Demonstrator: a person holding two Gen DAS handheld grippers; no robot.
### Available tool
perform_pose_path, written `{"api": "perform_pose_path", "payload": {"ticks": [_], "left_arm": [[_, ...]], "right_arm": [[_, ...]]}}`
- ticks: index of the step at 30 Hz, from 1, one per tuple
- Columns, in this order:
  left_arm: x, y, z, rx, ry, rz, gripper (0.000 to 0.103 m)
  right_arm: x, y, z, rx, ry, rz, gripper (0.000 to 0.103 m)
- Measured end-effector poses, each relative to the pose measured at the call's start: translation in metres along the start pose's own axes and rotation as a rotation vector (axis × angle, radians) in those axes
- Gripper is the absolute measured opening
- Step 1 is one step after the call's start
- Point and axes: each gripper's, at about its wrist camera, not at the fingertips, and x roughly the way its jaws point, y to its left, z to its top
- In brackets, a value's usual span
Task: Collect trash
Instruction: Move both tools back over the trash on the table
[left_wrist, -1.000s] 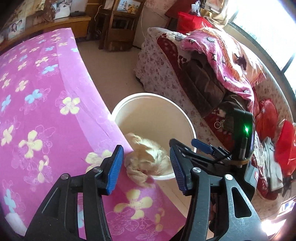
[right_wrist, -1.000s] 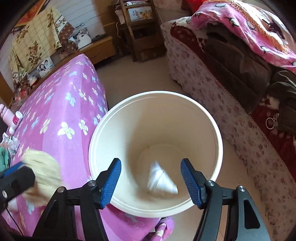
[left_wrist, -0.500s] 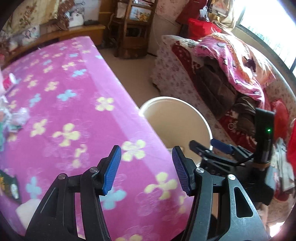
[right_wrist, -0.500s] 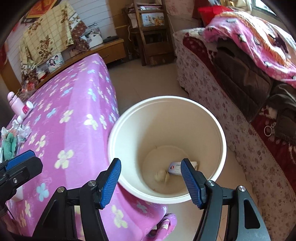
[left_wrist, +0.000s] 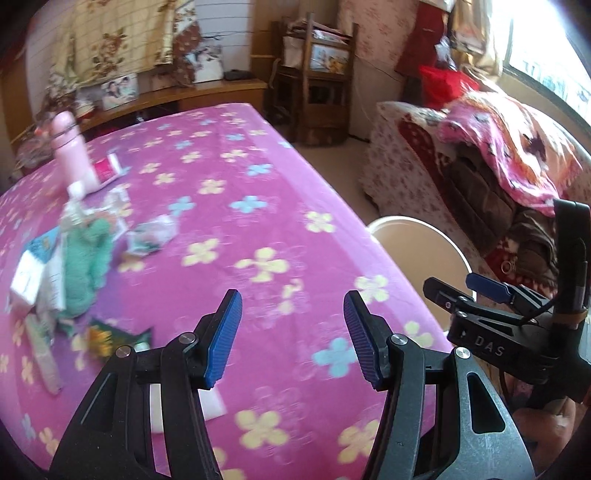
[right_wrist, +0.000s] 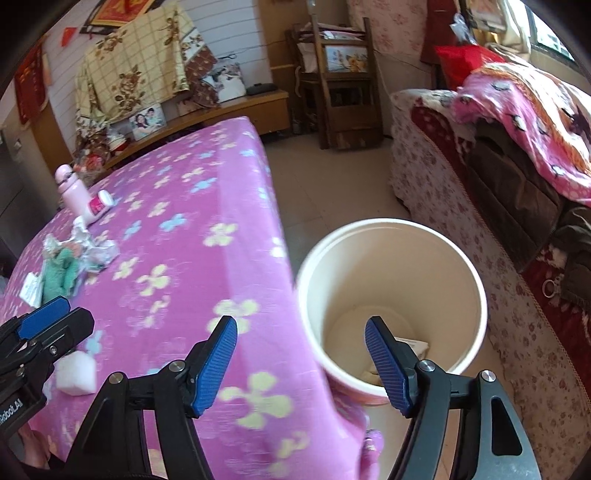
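Left wrist view: the left gripper (left_wrist: 291, 336) hangs over the near part of a table under a pink flowered cloth (left_wrist: 266, 206), its blue-padded jaws apart with nothing between them. Just left of it lie a dark packet with a sunflower print (left_wrist: 110, 338) and a white scrap (left_wrist: 212, 402). Farther left, blurred, sits a loose heap of litter: a green knitted piece (left_wrist: 86, 266), white cartons (left_wrist: 29, 280) and a crumpled wrapper (left_wrist: 151, 236). Beyond them a pink bottle (left_wrist: 68, 144) stands upright with a pink-labelled tube (left_wrist: 101, 171) lying beside it.

From the right wrist view, the right gripper (right_wrist: 301, 363) is over the table's edge, one finger above the cloth and the other above the mouth of a cream bucket (right_wrist: 391, 229) that stands on the tiled floor (right_wrist: 332, 177) against the table's side. Its jaws have just been opening and are empty. Trash lies at the bottom of the bucket, a flat packet (right_wrist: 415, 345) among it. A white wad (right_wrist: 75, 373) rests on the cloth near the left gripper's tip.

To the right stands a sofa (right_wrist: 461, 206) in flowered covers, piled with a pink blanket (right_wrist: 524, 114). At the back are a wooden chair (right_wrist: 336, 85), a low cabinet (right_wrist: 236, 107) with framed photos, and a floral cloth (right_wrist: 129, 70) on the wall.
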Motion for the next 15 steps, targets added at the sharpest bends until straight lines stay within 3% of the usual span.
{"api": "perform_pose_path", "payload": {"ticks": [15], "left_arm": [[-0.049, 0.095, -0.031, -0.104, -0.027, 0.125, 0.056]], "right_arm": [[-0.01, 0.101, -0.008, -0.143, 0.001, 0.127, 0.071]]}}
